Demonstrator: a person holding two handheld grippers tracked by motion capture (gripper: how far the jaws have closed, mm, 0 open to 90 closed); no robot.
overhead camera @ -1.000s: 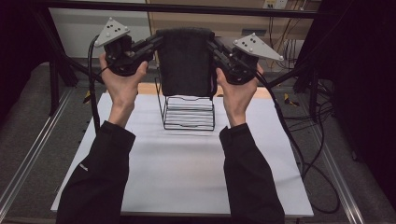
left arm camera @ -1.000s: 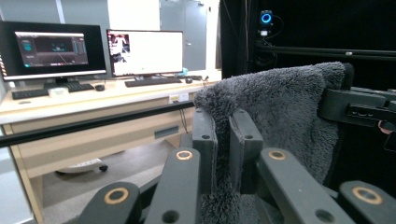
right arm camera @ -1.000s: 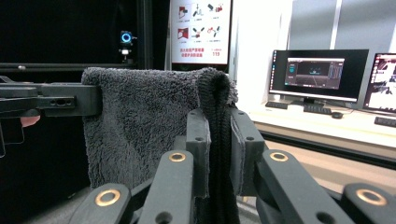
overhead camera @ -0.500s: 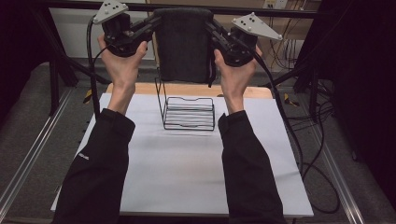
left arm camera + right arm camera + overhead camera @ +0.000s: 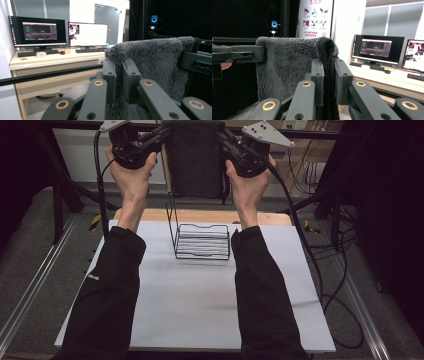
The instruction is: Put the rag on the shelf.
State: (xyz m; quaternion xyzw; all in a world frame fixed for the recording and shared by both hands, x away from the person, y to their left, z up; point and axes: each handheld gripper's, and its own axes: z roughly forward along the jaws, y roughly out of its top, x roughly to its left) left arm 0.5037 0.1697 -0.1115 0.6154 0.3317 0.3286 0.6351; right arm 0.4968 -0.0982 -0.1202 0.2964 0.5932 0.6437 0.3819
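Note:
A dark grey fluffy towel (image 5: 195, 160) hangs stretched between the two grippers, high above the table. My left gripper (image 5: 162, 134) is shut on the towel's left top corner; in the left gripper view the towel (image 5: 155, 65) is pinched between the jaws of the left gripper (image 5: 119, 75). My right gripper (image 5: 224, 135) is shut on the right top corner, and in the right gripper view the folded towel edge (image 5: 287, 67) runs down between the jaws of the right gripper (image 5: 329, 77). A black wire rack (image 5: 202, 240) stands on the white table (image 5: 190, 305) below the towel.
A wooden strip (image 5: 200, 216) edges the table's far side. Cables (image 5: 320, 270) trail down the right side. Metal rails (image 5: 30, 285) run along both sides of the table. Monitors on a desk (image 5: 50, 57) stand beyond the workspace.
Both hands have lifted the towel higher and farther from the rack, and its lower edge now hangs well above the rack.

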